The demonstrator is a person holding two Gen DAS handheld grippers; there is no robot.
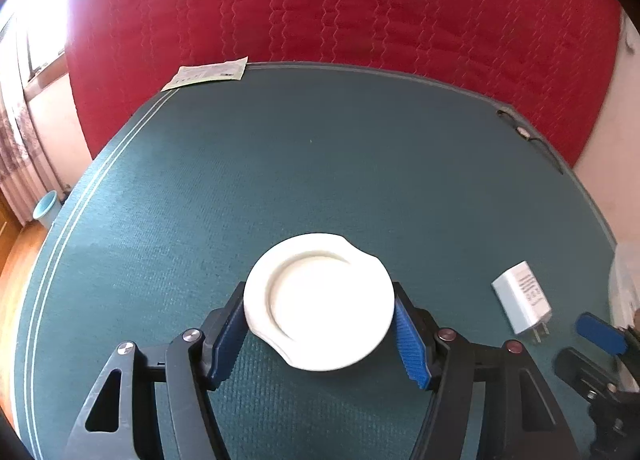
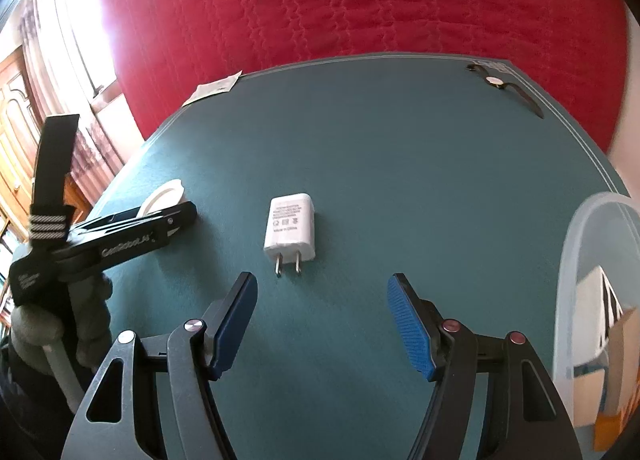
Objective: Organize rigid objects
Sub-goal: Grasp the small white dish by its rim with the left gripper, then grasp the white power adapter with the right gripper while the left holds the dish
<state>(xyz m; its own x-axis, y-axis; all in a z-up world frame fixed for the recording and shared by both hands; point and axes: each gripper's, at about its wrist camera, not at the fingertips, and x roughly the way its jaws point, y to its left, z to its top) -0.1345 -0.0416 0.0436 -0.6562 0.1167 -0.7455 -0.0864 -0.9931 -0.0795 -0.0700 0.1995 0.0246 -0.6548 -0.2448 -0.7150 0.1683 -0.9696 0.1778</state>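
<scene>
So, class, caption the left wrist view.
Left gripper fingers straddle a white lid on the green mat.

Non-task stuff: teal surface (image 1: 320, 164) with pale edge stripes. Red quilted bedspread (image 1: 340, 0) fills the top of both views. Paper leaflet (image 1: 208, 73) at the surface's far-left corner. Light-blue cup (image 1: 46, 207) on the floor, far left. Curtained window (image 2: 76, 20) upper left, wooden cabinet (image 2: 14, 120) below it.
</scene>
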